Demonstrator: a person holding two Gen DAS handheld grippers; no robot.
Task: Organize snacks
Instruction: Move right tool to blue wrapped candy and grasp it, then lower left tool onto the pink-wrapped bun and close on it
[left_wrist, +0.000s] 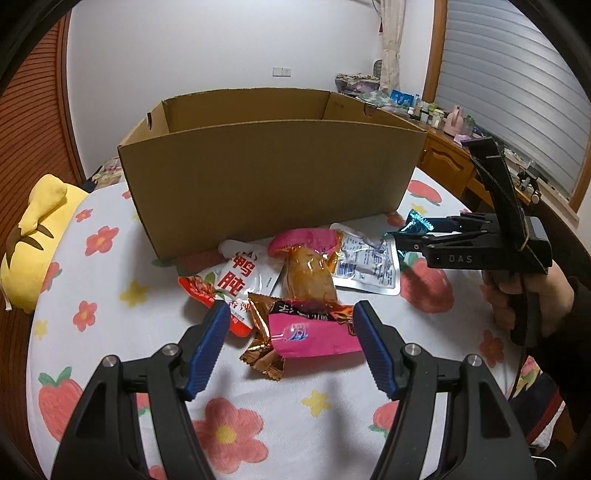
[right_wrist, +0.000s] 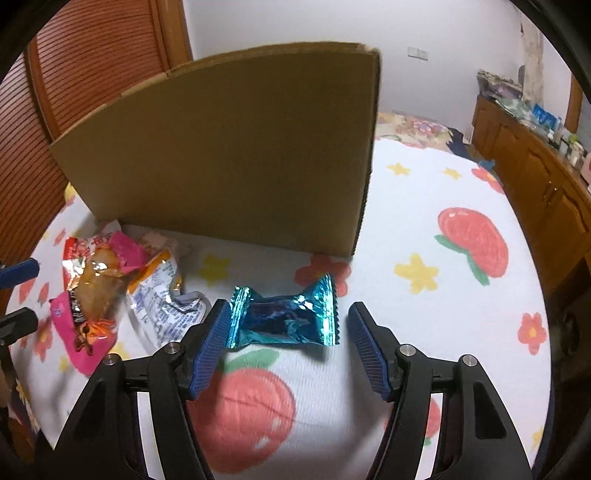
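Floral bedspread (right_wrist: 424, 206) | cardboard box (left_wrist: 269, 177) behind snack pile (left_wrist: 295, 280) | plush (left_wrist: 40, 229) left

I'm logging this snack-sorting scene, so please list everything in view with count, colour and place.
open cardboard box: one, brown, behind the snacks
teal foil candy wrapper: one, between the right gripper's open fingers
pink snack packet: one, between the left gripper's open fingers
red-and-white pouch: one, left of the pile
clear orange meat pack: one, pile centre
silver printed pouch: one, pile right
yellow plush toy: one, far left
flower-print cloth: one, white, underneath
left gripper: black, blue pads
right gripper: same
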